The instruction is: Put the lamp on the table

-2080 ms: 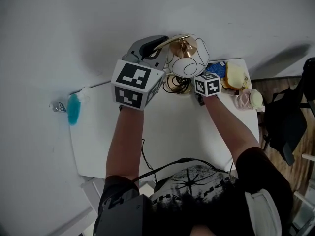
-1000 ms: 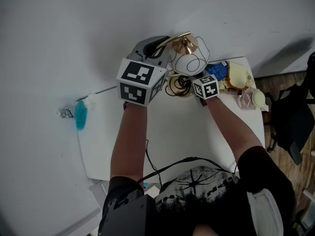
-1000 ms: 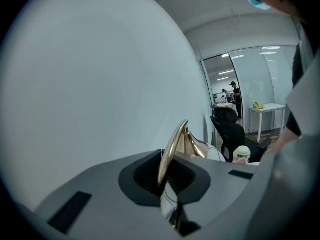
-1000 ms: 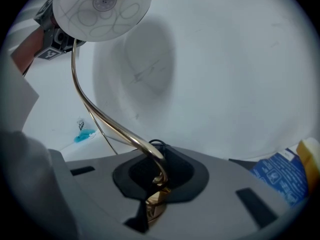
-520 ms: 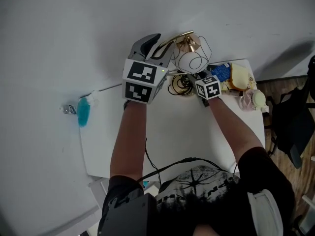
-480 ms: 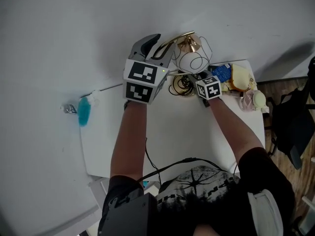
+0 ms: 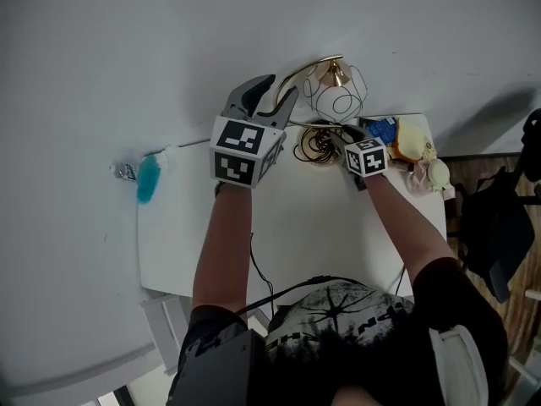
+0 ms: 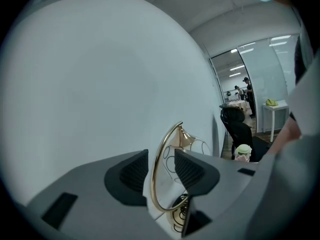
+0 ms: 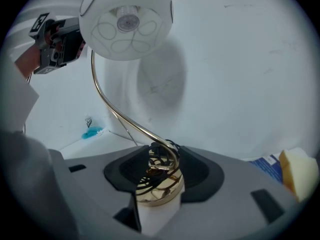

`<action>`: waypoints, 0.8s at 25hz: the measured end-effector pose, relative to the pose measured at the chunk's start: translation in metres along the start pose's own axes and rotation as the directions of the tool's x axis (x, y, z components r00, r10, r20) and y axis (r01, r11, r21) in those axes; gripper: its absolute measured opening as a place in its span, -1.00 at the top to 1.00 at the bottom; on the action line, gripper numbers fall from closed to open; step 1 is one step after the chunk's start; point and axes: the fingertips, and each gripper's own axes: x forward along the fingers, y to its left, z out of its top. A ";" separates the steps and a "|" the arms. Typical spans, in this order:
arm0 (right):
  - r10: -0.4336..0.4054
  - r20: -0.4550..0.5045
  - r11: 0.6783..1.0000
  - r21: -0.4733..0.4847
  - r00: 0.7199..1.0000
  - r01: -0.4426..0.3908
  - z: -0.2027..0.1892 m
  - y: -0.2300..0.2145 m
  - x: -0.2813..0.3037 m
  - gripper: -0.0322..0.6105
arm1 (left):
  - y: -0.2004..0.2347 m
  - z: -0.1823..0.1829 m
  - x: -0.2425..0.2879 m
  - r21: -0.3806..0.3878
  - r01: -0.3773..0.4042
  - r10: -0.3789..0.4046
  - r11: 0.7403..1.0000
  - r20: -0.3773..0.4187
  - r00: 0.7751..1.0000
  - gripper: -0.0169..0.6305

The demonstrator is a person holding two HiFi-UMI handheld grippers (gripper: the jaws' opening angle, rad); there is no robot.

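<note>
Fingers of my left gripper are spread apart, and the thin gold curved stem of the gold lamp with the round white shade runs up through the gap between them; I see space on either side of the stem, so it passes between them without being pinched; this gripper is raised over the far edge of the white worktop, close to the pale wall.

Fingers of my right gripper are pinching the lamp's round gold-and-white base, one pad on each side of it; from my head view that base sits at the far edge of the worktop, toward the far right corner, just beside my right gripper's marker cube; whether the base's underside touches the worktop I cannot tell; from the base the stem sweeps up and over to the shade, which hangs above the far edge with its bulb facing my right gripper's camera.

At the far right corner lie a blue printed packet, a yellow lump just beside it, and a pale cream-and-pink thing at the right edge; a small bright-blue object lies by the far left corner, well apart from the lamp.
</note>
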 end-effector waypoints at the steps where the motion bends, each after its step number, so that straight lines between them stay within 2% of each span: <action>1: 0.005 -0.001 1.000 -0.006 1.000 -0.005 -0.001 0.002 -0.006 0.34 | -0.002 -0.004 -0.008 -0.018 -0.006 0.006 1.000 0.003 1.000 0.41; 6: 0.032 0.003 0.998 -0.048 0.999 -0.032 0.001 0.018 -0.036 0.34 | -0.021 -0.019 -0.044 -0.115 -0.011 0.015 0.993 0.035 0.999 0.42; 10: 0.050 0.009 0.991 -0.124 0.999 -0.049 0.002 0.033 -0.064 0.35 | -0.044 -0.032 -0.069 -0.182 -0.015 0.032 0.983 0.087 0.996 0.70; 14: 0.098 0.040 0.986 -0.136 0.994 -0.092 0.003 0.052 -0.102 0.36 | -0.079 -0.049 -0.089 -0.222 -0.005 0.029 0.975 0.104 0.994 0.87; 20: 0.192 0.061 0.962 -0.207 0.980 -0.176 -0.007 0.082 -0.166 0.71 | -0.147 -0.089 -0.113 -0.294 0.035 -0.010 0.955 0.089 0.996 0.90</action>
